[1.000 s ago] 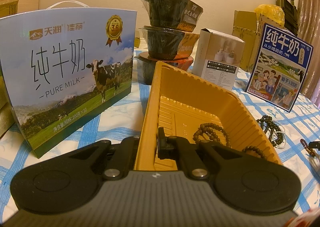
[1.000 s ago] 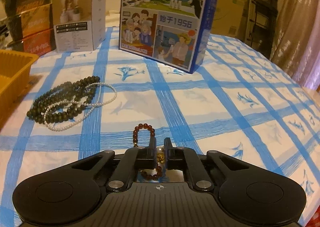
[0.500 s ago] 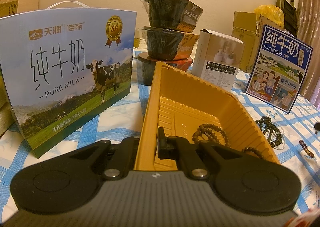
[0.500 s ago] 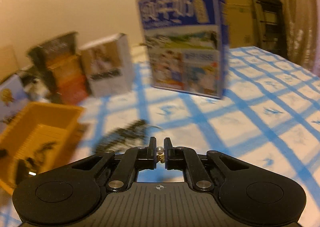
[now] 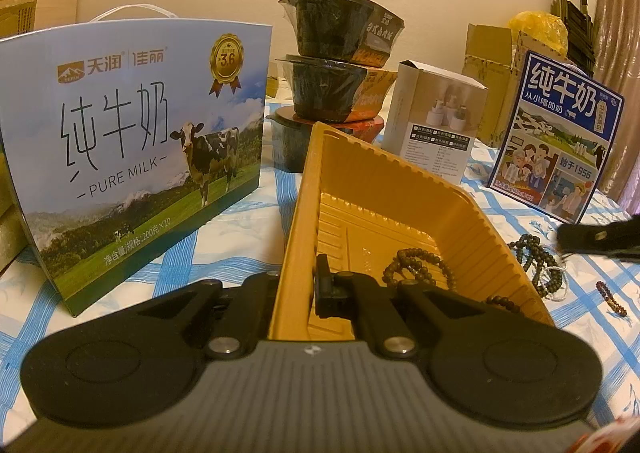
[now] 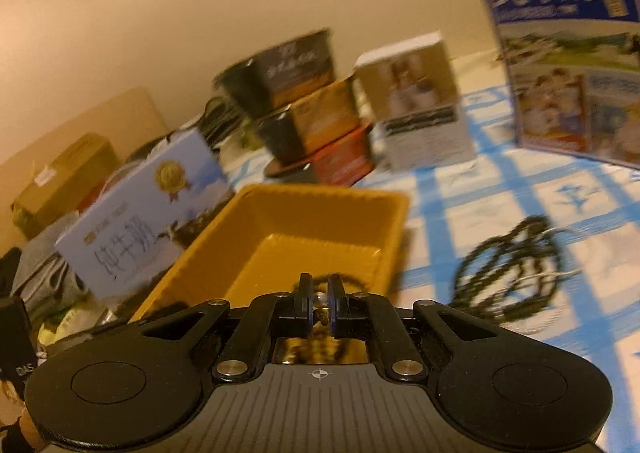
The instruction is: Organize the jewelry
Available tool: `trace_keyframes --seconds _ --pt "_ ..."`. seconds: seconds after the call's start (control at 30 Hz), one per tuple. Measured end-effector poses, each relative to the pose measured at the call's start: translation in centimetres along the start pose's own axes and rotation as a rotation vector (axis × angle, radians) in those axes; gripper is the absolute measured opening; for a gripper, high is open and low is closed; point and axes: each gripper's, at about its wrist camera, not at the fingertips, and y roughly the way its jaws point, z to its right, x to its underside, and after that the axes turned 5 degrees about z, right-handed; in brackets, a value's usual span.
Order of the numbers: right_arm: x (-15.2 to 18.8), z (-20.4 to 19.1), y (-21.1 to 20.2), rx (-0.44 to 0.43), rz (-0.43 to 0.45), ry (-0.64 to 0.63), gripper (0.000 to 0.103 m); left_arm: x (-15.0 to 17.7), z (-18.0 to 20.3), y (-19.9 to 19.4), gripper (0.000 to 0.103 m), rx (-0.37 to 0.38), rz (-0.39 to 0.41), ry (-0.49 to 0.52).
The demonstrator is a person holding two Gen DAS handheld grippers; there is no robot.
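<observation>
Partly hidden, a bracelet (image 6: 320, 307) sits pinched in the right gripper (image 6: 319, 293).

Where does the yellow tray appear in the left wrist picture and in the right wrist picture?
Left wrist: yellow tray fills the centre; the left gripper is shut on its near wall.
Right wrist: the tray lies centre-left, just ahead of the right gripper.
Shared landmark: the stacked black bowls behind the tray.

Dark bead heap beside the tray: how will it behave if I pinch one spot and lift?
Likely floppy: the dark bead heap lies in loose overlapping loops, so it should drape. A thin pale strand tangled through it may come along. Round beads might slip.
</observation>
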Motion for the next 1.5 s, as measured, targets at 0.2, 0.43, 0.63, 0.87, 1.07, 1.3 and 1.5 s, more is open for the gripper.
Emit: trace_keyframes --seconds 0.2,0.43,0.63,0.87,1.07,1.3,1.5 --pt "1.0 -0.7 3.7 0.026 -0.051 -0.001 0.007 -0.1 0.0 -0.1 0.003 0.002 0.000 -0.002" --pt "0.4 0.1 4.5 0.063 -0.031 0.035 0.008 -0.1 0.0 -0.1 0.003 0.000 -0.001 -0.004" --pt "-0.5 1.0 2.0 0.082 0.024 0.058 0.009 -0.1 0.0 0.0 0.003 -0.001 -0.002 -0.004" --pt "0.6 3.1 -2.2 0.175 0.044 0.087 0.031 0.0 0.0 -0.1 0.003 -0.001 -0.001 -0.001" --pt "2.0 4.8 -5.3 0.261 0.052 0.119 0.043 -0.1 -0.1 -0.1 0.003 -0.001 -0.001 -0.005" --pt "3.6 6.1 -7.6 0.348 0.024 0.102 0.044 -0.1 0.0 -0.1 0.003 -0.002 -0.001 0.000" --pt "3.9 7.3 -8.9 0.425 0.014 0.065 0.044 -0.1 0.0 -0.1 0.003 -0.002 -0.003 -0.003"
